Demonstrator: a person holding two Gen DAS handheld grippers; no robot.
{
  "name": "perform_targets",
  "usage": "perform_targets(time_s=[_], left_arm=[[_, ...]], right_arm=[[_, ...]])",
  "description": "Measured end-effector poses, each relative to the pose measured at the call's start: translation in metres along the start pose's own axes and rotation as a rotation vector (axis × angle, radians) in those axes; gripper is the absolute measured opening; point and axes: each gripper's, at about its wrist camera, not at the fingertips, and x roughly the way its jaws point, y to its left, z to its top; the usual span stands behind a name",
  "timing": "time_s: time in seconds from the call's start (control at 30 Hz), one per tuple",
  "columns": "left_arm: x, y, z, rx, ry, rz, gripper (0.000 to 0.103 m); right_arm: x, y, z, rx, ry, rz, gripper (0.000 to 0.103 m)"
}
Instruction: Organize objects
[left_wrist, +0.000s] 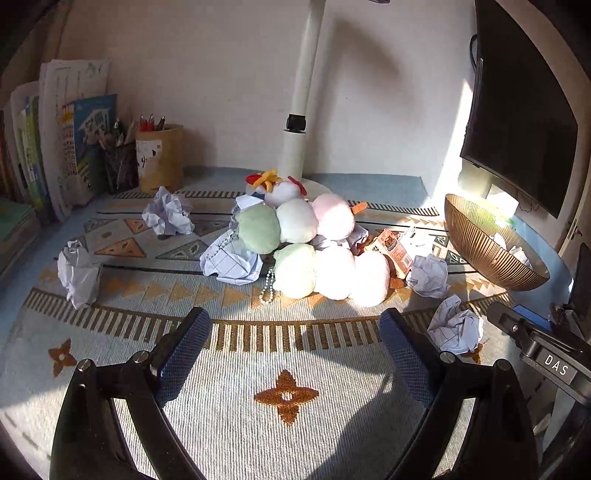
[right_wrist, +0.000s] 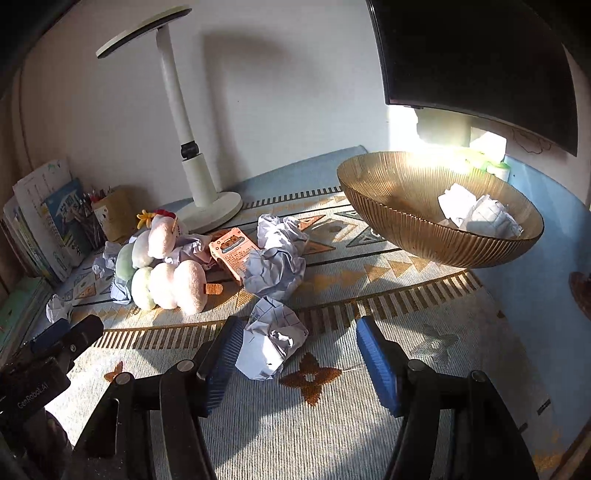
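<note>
right tool apart, paper wad btwn fingers, long axis running near-to-far, tilted right. left tool apart, holding nothing. bowl upright on worktop.

Patterned mat — crumpled papers, plush toys, bowl, lamp, books

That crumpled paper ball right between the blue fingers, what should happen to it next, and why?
Probably the right gripper should ease forward and shut on the paper ball. Its jaws stand open with the ball lying between them, against the left finger. The brown bowl already holds crumpled paper, so this ball likely belongs there too.
</note>
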Motion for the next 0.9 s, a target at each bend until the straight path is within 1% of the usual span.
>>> perform_targets(time_s=[0.07,0.13,0.27,0.33,0.4,0.43,0.53,0.6,0.63,0.67,0.73,0.77,0.8,0.83,0.9], left_arm=[[0.003,0.000,-0.003,-0.001,0.024,-0.003,0.093],[0.001,0.001,-0.004,-0.014,0.016,0.003,0.093],[0.000,0.007,-0.004,-0.050,0.021,0.005,0.093],[-0.002,0.016,-0.003,-0.090,0.018,0.016,0.094],[-0.006,0.035,-0.001,-0.160,0.021,0.031,0.094],[-0.008,0.049,0.000,-0.192,0.019,0.062,0.094],[-0.017,0.099,0.006,-0.256,-0.005,0.206,0.094],[-0.018,0.135,0.010,-0.303,0.002,0.282,0.094],[-0.015,0.152,0.012,-0.331,0.015,0.309,0.094],[-0.012,0.167,0.013,-0.360,0.026,0.319,0.095],[0.002,0.189,0.015,-0.399,0.065,0.305,0.096],[0.012,0.195,0.018,-0.400,0.094,0.275,0.096],[0.021,0.196,0.021,-0.393,0.120,0.250,0.096],[0.029,0.196,0.024,-0.380,0.139,0.242,0.096],[0.042,0.189,0.030,-0.340,0.154,0.244,0.096]], right_arm=[[0.000,0.005,0.001,-0.023,-0.005,-0.007,0.062],[0.001,0.010,0.000,-0.053,-0.006,-0.021,0.062],[0.002,0.016,-0.001,-0.084,-0.006,-0.036,0.067],[0.005,0.015,0.000,-0.081,0.012,-0.021,0.067],[0.009,0.014,0.001,-0.070,0.042,-0.008,0.067],[0.011,0.013,0.001,-0.064,0.057,-0.006,0.067],[0.022,0.014,0.002,-0.065,0.117,0.006,0.067],[0.026,0.016,0.002,-0.072,0.143,-0.007,0.067],[0.027,0.016,0.002,-0.070,0.150,-0.005,0.067],[0.029,0.016,0.002,-0.060,0.164,0.010,0.067],[0.034,0.014,0.002,-0.023,0.204,0.065,0.067],[0.037,0.014,0.001,-0.006,0.221,0.080,0.068],[0.039,0.014,0.001,0.004,0.236,0.082,0.068],[0.042,0.014,0.000,0.007,0.247,0.078,0.068],[0.044,0.013,0.001,0.012,0.256,0.068,0.068]])
